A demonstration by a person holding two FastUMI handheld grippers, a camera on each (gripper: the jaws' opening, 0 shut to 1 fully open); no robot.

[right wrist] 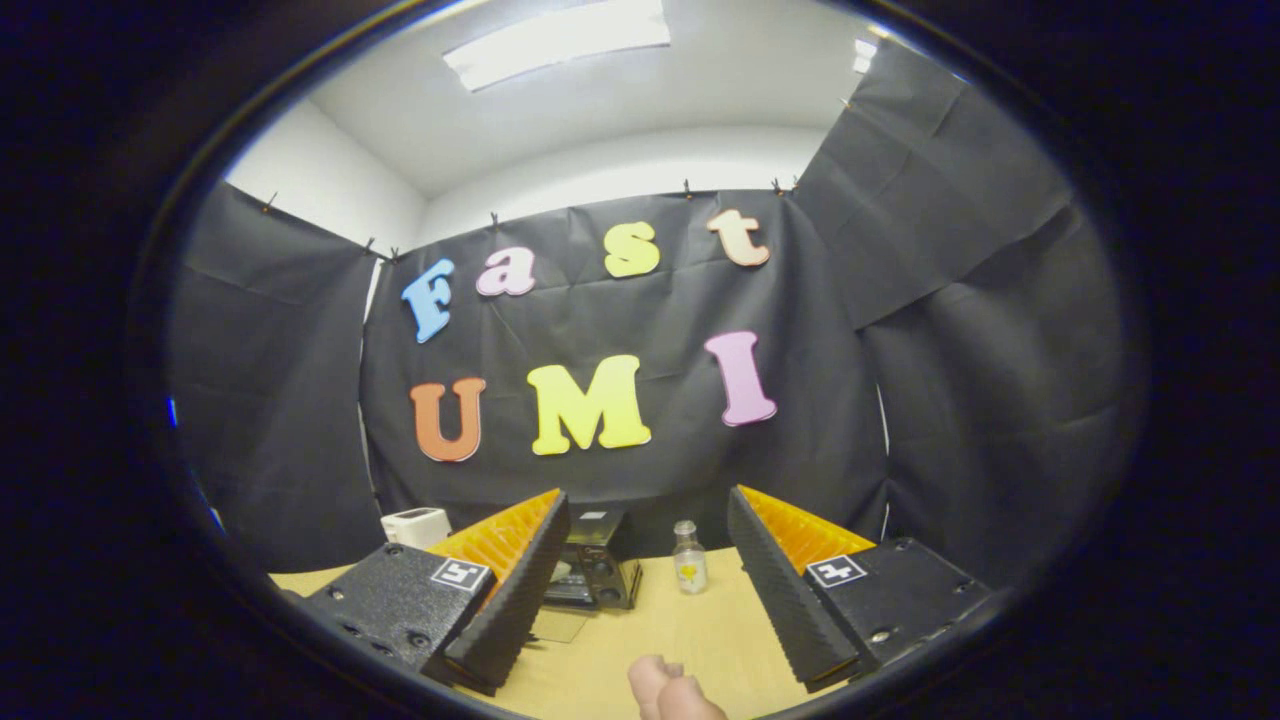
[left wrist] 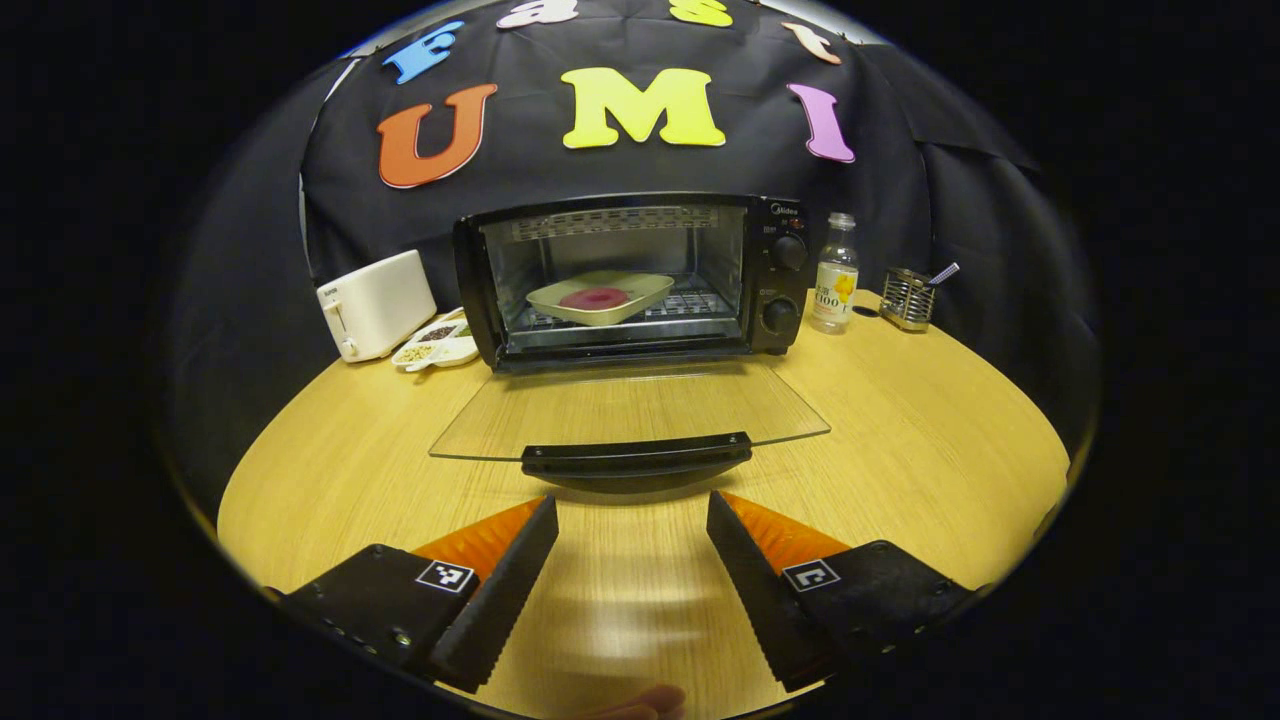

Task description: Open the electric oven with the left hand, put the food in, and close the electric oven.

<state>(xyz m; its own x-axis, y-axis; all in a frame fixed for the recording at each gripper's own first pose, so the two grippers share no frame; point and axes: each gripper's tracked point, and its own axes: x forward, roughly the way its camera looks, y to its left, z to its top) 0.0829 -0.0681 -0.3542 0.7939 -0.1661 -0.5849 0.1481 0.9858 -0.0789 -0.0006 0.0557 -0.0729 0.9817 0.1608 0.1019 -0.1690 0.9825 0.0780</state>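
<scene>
Oven: the electric oven point(left wrist: 630, 280) stands at the back of the wooden table point(left wrist: 900, 450), against the black cloth wall; in the right gripper view it point(right wrist: 595, 570) shows partly behind one finger.
Door: the glass door point(left wrist: 630, 410) is swung fully down and lies flat toward the camera, its dark handle point(left wrist: 636, 458) at the near edge.
Food: a pale dish point(left wrist: 600, 296) with a round pink piece of food point(left wrist: 594, 298) sits on the rack inside the oven.
Left gripper: the left gripper point(left wrist: 632, 515) hangs just above the table, close in front of the door handle but apart from it; its 2 fingers are spread wide with nothing between them.
Right gripper: the right gripper point(right wrist: 648, 520) is raised and points at the cloth wall above the table; its fingers are spread apart and hold nothing.
Hand: a fingertip point(left wrist: 640, 702) shows at the bottom edge of the left gripper view, and part of a hand point(right wrist: 672, 690) at the bottom of the right gripper view.
Left of oven: a white toaster point(left wrist: 376, 304) and, beside it, a white divided tray point(left wrist: 438, 342) with small foods.
Right of oven: a clear bottle point(left wrist: 835, 273) just beside the oven, then a wire-mesh holder point(left wrist: 908, 297) farther right.
</scene>
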